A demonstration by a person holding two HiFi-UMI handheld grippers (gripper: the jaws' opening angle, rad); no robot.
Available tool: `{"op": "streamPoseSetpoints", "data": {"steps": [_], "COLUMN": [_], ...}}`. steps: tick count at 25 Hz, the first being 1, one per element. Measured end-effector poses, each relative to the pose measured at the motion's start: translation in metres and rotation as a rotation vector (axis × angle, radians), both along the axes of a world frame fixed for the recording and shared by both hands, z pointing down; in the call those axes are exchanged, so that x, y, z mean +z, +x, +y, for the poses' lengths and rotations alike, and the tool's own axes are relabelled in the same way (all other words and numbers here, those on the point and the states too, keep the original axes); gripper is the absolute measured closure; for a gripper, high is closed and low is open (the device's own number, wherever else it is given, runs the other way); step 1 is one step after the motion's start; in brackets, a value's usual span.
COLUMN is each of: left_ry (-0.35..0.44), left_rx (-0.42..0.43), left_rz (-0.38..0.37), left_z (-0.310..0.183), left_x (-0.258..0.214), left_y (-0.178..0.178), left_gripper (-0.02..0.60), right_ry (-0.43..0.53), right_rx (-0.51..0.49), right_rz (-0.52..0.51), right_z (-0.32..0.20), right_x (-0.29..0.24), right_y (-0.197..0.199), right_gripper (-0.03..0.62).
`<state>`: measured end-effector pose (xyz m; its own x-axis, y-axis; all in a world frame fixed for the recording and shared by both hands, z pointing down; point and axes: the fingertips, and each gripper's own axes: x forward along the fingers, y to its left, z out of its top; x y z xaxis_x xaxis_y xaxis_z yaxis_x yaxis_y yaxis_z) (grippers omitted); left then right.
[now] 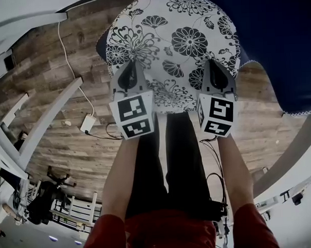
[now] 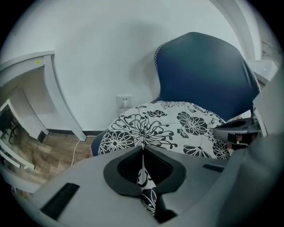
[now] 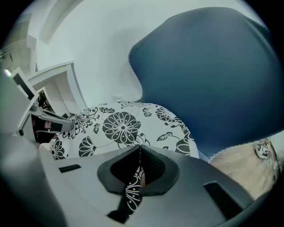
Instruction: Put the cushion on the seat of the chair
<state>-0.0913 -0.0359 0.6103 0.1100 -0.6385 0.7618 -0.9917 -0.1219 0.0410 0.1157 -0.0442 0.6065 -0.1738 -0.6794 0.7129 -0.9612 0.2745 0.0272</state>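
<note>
A round white cushion point(image 1: 172, 43) printed with black flowers lies over the seat of a dark blue chair point(image 1: 275, 43). My left gripper point(image 1: 131, 70) is shut on the cushion's near left edge, my right gripper point(image 1: 216, 69) on its near right edge. In the left gripper view a fold of cushion point(image 2: 146, 186) fabric runs between the closed jaws, with the chair point(image 2: 204, 71) back rising behind it. In the right gripper view the cushion point(image 3: 120, 128) is pinched the same way, and the blue chair point(image 3: 208, 75) back fills the upper right. Whether the cushion rests on the seat, I cannot tell.
The floor point(image 1: 69, 145) is wood plank, with a white cable and adapter point(image 1: 87, 124) lying left of the chair. White desk legs point(image 1: 47, 120) slant at the left. A white wall with a socket point(image 2: 124, 101) stands behind the chair. The person's legs point(image 1: 173, 166) stand right before the seat.
</note>
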Motion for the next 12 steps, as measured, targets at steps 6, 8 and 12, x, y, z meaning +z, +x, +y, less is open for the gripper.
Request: {"op": "streamPoseSetpoints", "data": {"steps": [6,8,12], "left_ry": [-0.008,-0.004,0.004], "left_rx": [0.000,-0.003,0.001], "left_rz": [0.000,0.002,0.000], "left_z": [-0.0002,0.0004,0.0016], "left_x": [0.0057,0.0048,0.0043], "left_y": [-0.0007,-0.0013,-0.0012], "left_gripper": [0.551,0.551,0.551], "right_ry": [-0.005,-0.005,0.001], "right_rx": [0.014,0.019,0.030], "right_rz": [0.015,0.017,0.018], "right_z": [0.0008,0.0013,0.0017], "right_x": [0.0052,0.0055,0.0067], "right_y": [0.0025,0.0035,0.0050], "right_gripper": [0.565,0.565,0.563]}}
